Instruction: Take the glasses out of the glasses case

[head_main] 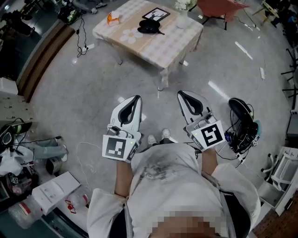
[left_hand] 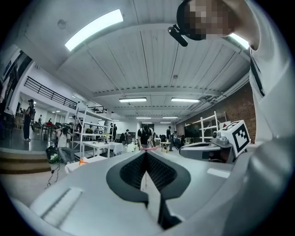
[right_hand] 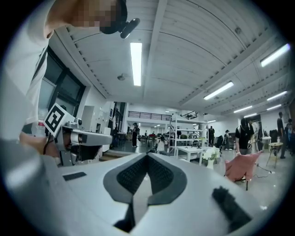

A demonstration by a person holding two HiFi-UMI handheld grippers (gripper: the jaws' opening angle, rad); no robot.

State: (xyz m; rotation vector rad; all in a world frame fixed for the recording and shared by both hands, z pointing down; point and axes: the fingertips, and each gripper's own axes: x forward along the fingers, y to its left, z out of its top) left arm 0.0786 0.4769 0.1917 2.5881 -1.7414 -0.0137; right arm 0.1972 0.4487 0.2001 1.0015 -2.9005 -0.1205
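Note:
A black glasses case point(head_main: 150, 26) lies on the low table point(head_main: 135, 44) with the checked cloth, far ahead at the top of the head view; I cannot make out the glasses themselves. Both grippers are held level at waist height, well short of the table and pointing toward it. The left gripper point(head_main: 135, 98) has its jaws together with nothing between them, and its tips meet in its own view point(left_hand: 146, 153). The right gripper point(head_main: 181, 94) is likewise shut and empty point(right_hand: 147, 156). Each gripper shows in the other's view, side by side.
On the table also stand a dark picture frame point(head_main: 156, 14), an orange object point(head_main: 113, 18) and a vase of white flowers point(head_main: 183, 14). A pink chair point(head_main: 219, 7) stands behind it. Black gear and cables point(head_main: 242, 124) lie on the floor at right, boxes and clutter point(head_main: 51, 188) at left.

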